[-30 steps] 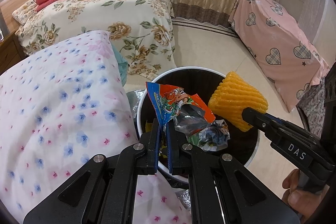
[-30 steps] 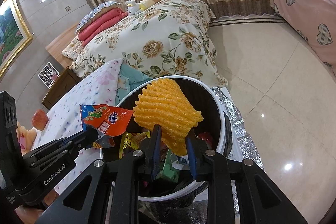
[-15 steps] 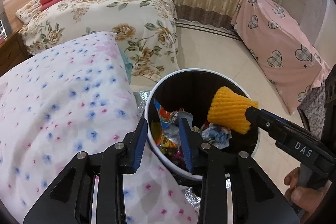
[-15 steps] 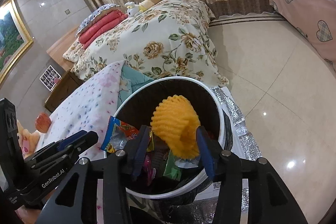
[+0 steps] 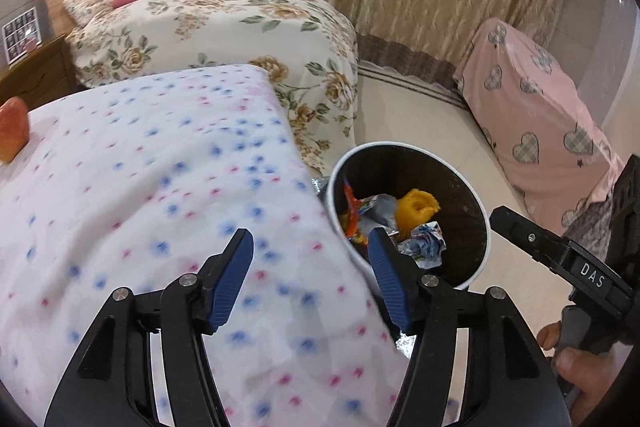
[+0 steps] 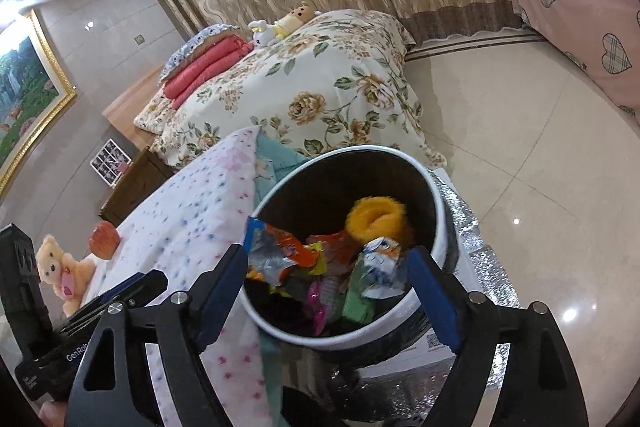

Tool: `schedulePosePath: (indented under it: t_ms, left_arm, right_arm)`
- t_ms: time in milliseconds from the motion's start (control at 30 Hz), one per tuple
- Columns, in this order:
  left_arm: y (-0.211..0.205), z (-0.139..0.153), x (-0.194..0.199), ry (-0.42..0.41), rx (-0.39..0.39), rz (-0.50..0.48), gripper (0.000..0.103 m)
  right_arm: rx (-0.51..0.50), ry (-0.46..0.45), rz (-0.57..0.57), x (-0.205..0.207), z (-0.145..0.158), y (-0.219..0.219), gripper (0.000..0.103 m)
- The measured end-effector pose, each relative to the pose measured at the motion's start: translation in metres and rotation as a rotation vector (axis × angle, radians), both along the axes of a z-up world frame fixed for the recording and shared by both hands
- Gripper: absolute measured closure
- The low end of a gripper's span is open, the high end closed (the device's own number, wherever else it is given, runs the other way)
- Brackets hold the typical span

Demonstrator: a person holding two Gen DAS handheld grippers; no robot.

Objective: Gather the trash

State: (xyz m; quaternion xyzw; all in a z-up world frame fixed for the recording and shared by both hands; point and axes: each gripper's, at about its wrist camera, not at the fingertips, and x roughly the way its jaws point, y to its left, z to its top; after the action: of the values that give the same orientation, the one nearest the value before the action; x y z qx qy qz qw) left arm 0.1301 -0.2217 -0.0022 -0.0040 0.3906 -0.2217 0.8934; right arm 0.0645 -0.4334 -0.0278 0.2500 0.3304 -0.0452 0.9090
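1. Ahead of our right claw (image 6: 326, 283) stands the bin (image 6: 434, 187), its rim just past the fingertips. Our jaws here have just been opening and now stand wide with nothing between them. If we swing away carelessly, we judge a finger could catch the rim and tip the bin, spilling everything.
2. Beneath our left claw (image 5: 310, 277) lies the spotted blanket (image 5: 140, 187), with the bin off to its right, the right fingertip hanging just over the rim. Its jaws have just been opening too; they stand fairly wide and hold nothing. A low pass might snag the cloth and drag it against the bin.
3. Inside the bin, beyond both claws, sits the yellow foam net (image 6: 376, 219) on top of the heap. It looks light and springy, so we think a knock to the bin could bounce it out.
4. Nearer our right fingertips, the snack wrapper (image 6: 280, 251) leans close to the rim. It could slide over the edge if the bin is jolted.
5. Far to the left of our right claw, an apple (image 6: 105, 239) and a teddy bear (image 6: 60, 267) rest on the blanket. We must not mistake them for trash.
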Motion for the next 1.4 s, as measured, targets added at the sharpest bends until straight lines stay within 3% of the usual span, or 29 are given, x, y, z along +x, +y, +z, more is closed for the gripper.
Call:
schedulePosePath:
  t_ms: [333, 600, 700, 833, 967, 1067, 1400]
  left_arm:
    - [0.058, 0.011, -0.034, -0.073, -0.036, 0.093, 0.032]
    - [0.112, 0.013, -0.053, -0.135, -0.053, 0.227, 0.015]
    - [0.130, 0.011, -0.060, -0.165, -0.061, 0.276, 0.015]
    - [0.143, 0.018, -0.069, -0.229, -0.048, 0.310, 0.014]
    - [0.151, 0.028, -0.086, -0.339, -0.020, 0.347, 0.000]
    - [0.154, 0.027, -0.096, -0.406, 0.022, 0.371, 0.000]
    - [0.162, -0.001, -0.100, -0.406, 0.090, 0.413, 0.000]
  right_arm:
    - [-0.044, -0.089, 0.059, -0.017, 0.017, 0.053, 0.012]
    - [-0.096, -0.134, 0.112, -0.021, 0.017, 0.098, 0.009]
    - [-0.131, -0.146, 0.131, -0.021, 0.019, 0.112, 0.009]
    - [-0.193, -0.194, 0.145, -0.024, 0.033, 0.127, 0.008]
    - [-0.271, -0.309, 0.131, -0.034, 0.054, 0.142, 0.000]
    - [-0.318, -0.333, 0.116, -0.036, 0.055, 0.152, 0.000]
    - [-0.334, -0.305, 0.119, -0.037, 0.024, 0.163, 0.000]
